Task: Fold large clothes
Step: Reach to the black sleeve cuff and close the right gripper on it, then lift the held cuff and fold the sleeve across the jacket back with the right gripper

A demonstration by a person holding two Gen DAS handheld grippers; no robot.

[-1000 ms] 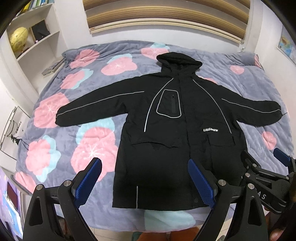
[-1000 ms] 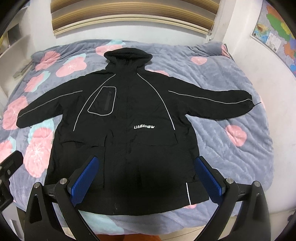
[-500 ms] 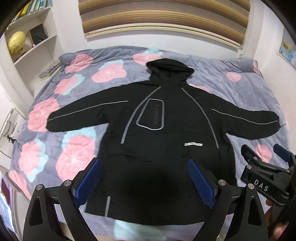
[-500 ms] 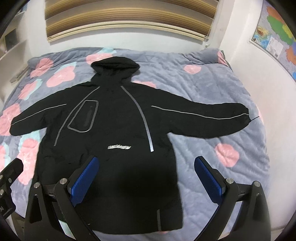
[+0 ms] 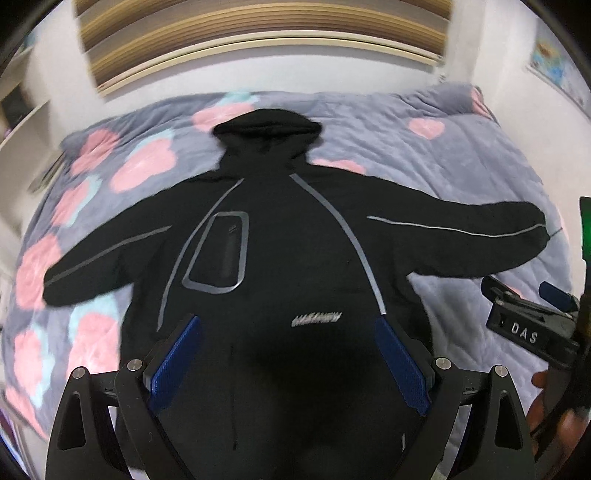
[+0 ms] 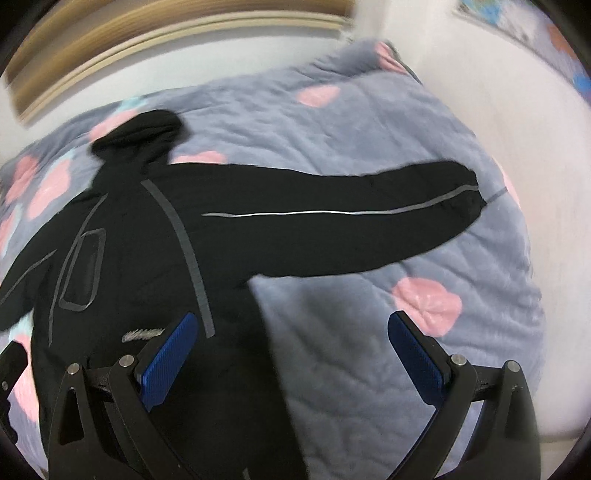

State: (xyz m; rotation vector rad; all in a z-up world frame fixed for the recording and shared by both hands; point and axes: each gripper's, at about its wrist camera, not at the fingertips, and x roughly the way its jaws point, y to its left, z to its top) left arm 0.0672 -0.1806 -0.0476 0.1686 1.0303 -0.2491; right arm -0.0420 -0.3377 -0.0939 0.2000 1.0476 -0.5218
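While both tongs, left (image 5: 288,363) and right (image 6: 291,360), are held wide and empty, nothing is folded. The sleeve (image 6: 332,218) should be gripped at its cuff and laid across the jacket (image 5: 280,295).

Black jacket (image 6: 155,258) spread on bedspread (image 6: 369,110)

Both wrist feeds motion-blurred, coat partly out of frame.

I can't read the chest lettering (image 5: 316,319) on the black coat (image 5: 280,258) in either view, just a smear. I can't see the coat's hem: my left gripper (image 5: 288,363) and the bottom edge cover it in the left feed. In the right feed the coat's left sleeve (image 6: 22,273) runs off the left edge. The right gripper (image 5: 532,317) shows in the left feed only as a body clipped at the right edge, with one blue pad tip visible. Shelf (image 5: 22,110) and wall poster (image 6: 532,33) are too blurred to make out.
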